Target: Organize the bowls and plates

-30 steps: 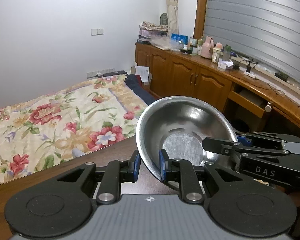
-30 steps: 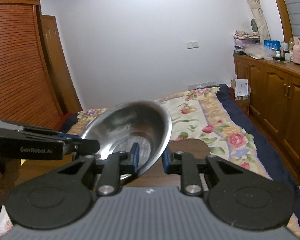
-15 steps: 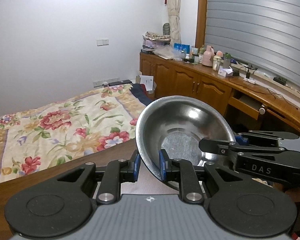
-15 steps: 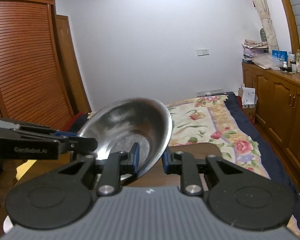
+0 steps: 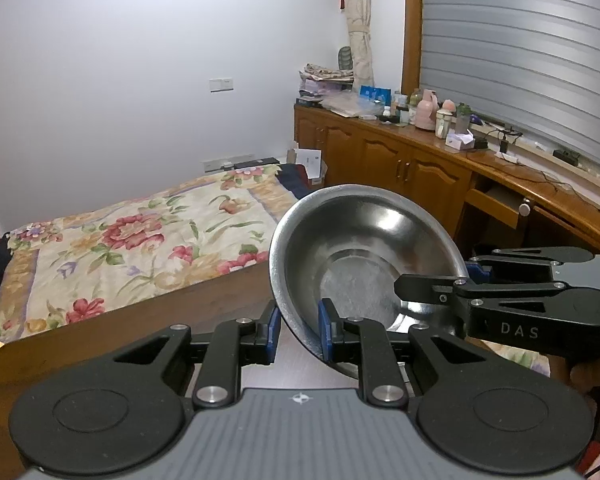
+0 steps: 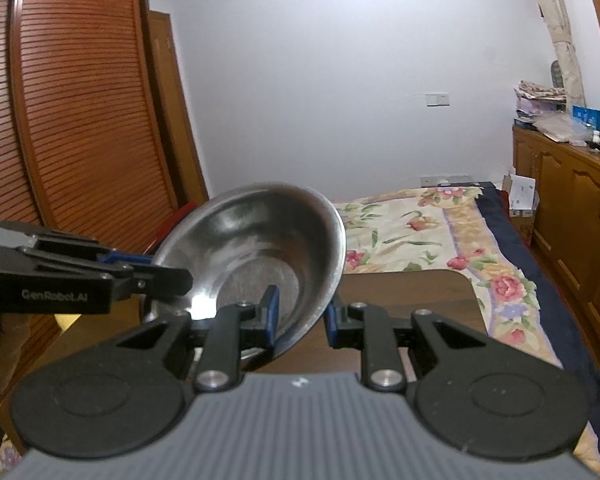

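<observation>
A single stainless steel bowl [image 5: 364, 248] [image 6: 260, 236] hangs tilted above the dark wooden table [image 6: 420, 300], held from two sides. My left gripper [image 5: 298, 320] is shut on the bowl's near-left rim, one blue pad inside the wall and one outside. My right gripper [image 6: 302, 312] is shut on the opposite rim in the same way. In the left wrist view the right gripper [image 5: 436, 280] reaches in from the right. In the right wrist view the left gripper [image 6: 160, 270] comes in from the left. The bowl is empty.
Behind the table lies a bed with a floral cover [image 5: 140, 240]. A wooden cabinet run [image 5: 400, 164] with bottles and clutter on top stands along the right wall, with one drawer [image 5: 496, 200] pulled out. A louvred wardrobe [image 6: 80, 120] fills the left side.
Both grippers have carried the bowl across the room and both views have tipped upward, so the bed and cabinets sit lower in frame. The grip on the rim is unchanged.
</observation>
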